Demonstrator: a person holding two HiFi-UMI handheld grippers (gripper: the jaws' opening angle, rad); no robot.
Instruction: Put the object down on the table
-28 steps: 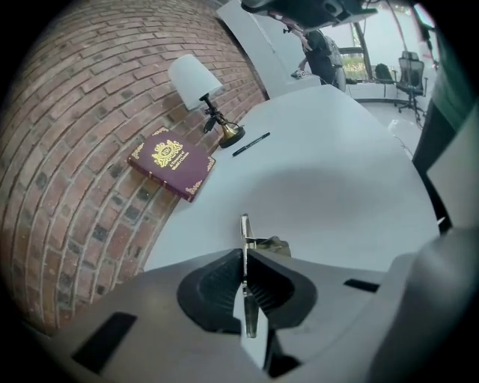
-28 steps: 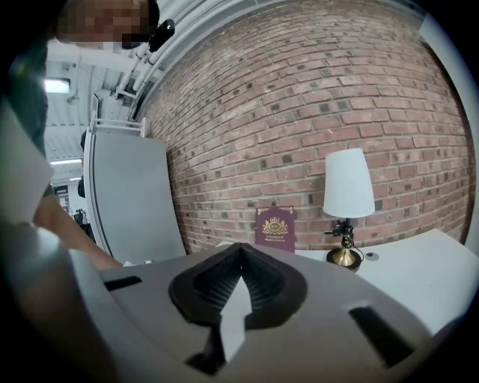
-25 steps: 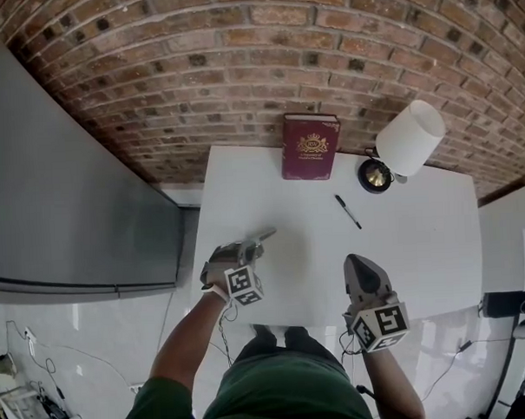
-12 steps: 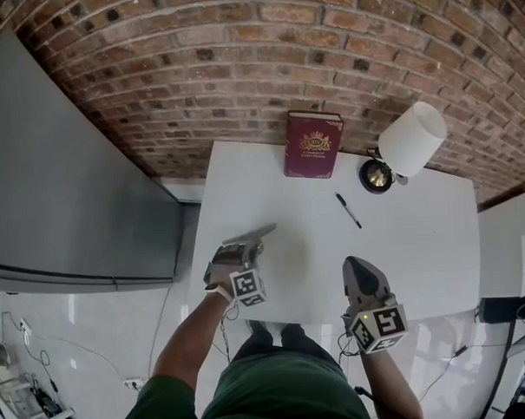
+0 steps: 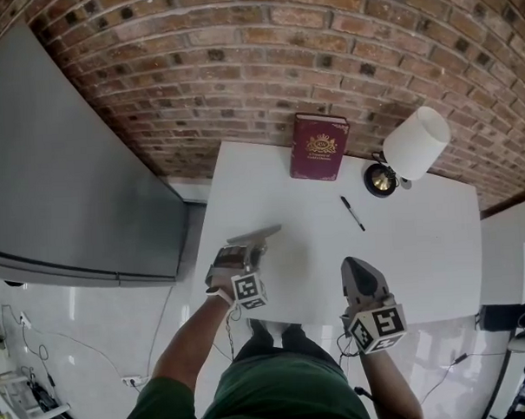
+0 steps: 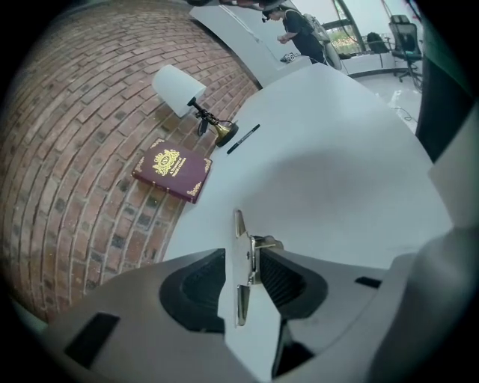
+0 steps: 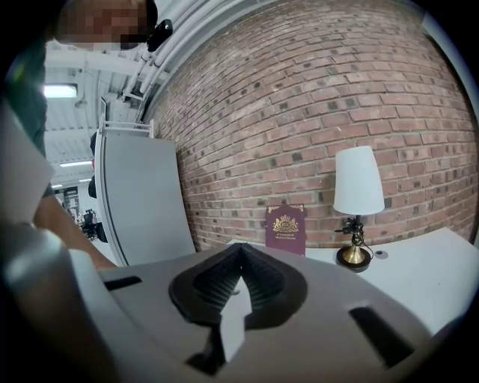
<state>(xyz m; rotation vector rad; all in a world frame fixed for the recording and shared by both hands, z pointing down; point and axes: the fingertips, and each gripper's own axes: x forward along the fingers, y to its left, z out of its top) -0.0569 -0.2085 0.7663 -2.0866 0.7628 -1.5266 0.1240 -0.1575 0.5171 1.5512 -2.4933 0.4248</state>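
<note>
A white clipboard [image 5: 255, 234] with a metal clip [image 6: 249, 258] is at the table's [image 5: 403, 241] left side, edge-on between the jaws of my left gripper [image 5: 247, 248]. Those jaws have just been opening, and in the left gripper view the board [image 6: 241, 299] still stands between the dark pads [image 6: 191, 288]. I cannot tell whether a pad still touches it. My right gripper [image 5: 363, 274] hovers at the table's near edge. Its jaws meet at the tip [image 7: 239, 250] with nothing held.
A maroon book [image 5: 319, 147] lies at the far edge by the brick wall. A white-shaded lamp [image 5: 413, 144] stands to the book's right, and a black pen [image 5: 352, 213] lies in front of the lamp. A grey panel [image 5: 61, 170] runs along the left of the table.
Both grippers keep their places and the clipboard stays at the left gripper's tip. Only the view drifts a little.
</note>
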